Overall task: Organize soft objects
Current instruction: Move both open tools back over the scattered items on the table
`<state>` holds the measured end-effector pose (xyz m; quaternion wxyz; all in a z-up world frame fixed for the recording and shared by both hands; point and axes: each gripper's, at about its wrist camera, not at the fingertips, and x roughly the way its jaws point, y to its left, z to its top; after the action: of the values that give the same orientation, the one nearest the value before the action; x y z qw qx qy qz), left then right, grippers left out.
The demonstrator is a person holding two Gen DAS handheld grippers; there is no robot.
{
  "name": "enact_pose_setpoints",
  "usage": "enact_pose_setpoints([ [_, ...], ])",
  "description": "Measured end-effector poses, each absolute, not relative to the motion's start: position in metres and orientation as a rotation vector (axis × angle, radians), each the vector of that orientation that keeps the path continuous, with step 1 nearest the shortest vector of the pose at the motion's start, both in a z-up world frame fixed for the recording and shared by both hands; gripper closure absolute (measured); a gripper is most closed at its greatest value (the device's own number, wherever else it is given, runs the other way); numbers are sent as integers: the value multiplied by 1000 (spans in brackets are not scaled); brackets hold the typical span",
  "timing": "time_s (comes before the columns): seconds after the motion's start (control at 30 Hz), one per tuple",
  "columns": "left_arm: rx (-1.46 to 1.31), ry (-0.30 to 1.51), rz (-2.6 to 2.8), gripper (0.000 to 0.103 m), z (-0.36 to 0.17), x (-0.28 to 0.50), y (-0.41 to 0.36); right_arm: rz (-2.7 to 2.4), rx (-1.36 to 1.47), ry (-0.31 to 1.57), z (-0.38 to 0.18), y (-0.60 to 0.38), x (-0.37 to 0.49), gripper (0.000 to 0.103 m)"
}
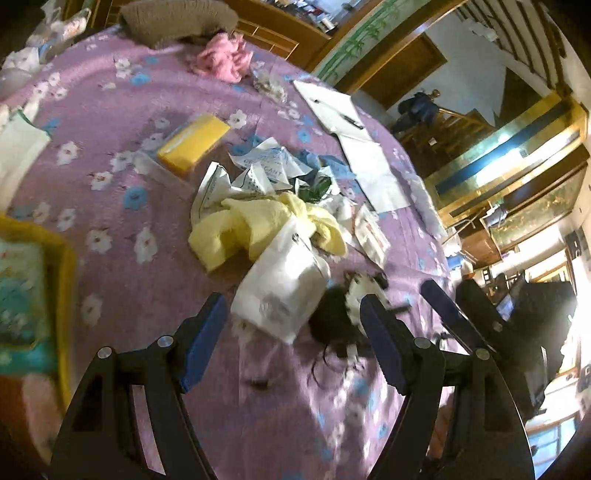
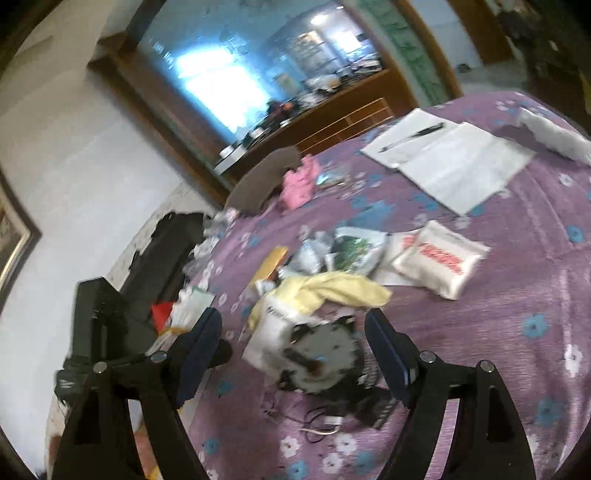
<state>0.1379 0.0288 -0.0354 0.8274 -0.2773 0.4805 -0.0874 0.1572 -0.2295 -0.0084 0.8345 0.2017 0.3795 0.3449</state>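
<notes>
A pile of soft things lies on the purple flowered cloth (image 1: 110, 122). It holds a pale yellow cloth (image 1: 255, 225) (image 2: 332, 290), a white plastic bag (image 1: 284, 288) (image 2: 267, 334), crumpled white packets (image 1: 258, 166) and a black-and-white fuzzy item (image 1: 343, 314). My left gripper (image 1: 291, 321) is open just in front of the white bag and the fuzzy item. My right gripper (image 2: 291, 339) is open over a grey round object with black cords (image 2: 321, 354). A pink cloth (image 1: 225, 59) (image 2: 301, 181) lies far back.
A yellow sponge (image 1: 194, 142), open white papers with a pen (image 1: 343, 118) (image 2: 443, 155), a white pouch with red print (image 2: 439, 260), and a yellow-rimmed tray (image 1: 62, 266) at left. A brown cushion (image 1: 177, 18) sits at the far edge. The other gripper (image 1: 454, 314) shows at right.
</notes>
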Motion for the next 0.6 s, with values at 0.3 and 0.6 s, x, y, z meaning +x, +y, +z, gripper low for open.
enact_pose_setpoints([
  [0.3, -636, 1040, -158, 91, -61, 142, 25, 593, 460, 823, -20, -251, 168, 23],
  [0.6, -693, 914, -217, 98, -33, 83, 38, 541, 403, 891, -14, -243, 197, 23],
])
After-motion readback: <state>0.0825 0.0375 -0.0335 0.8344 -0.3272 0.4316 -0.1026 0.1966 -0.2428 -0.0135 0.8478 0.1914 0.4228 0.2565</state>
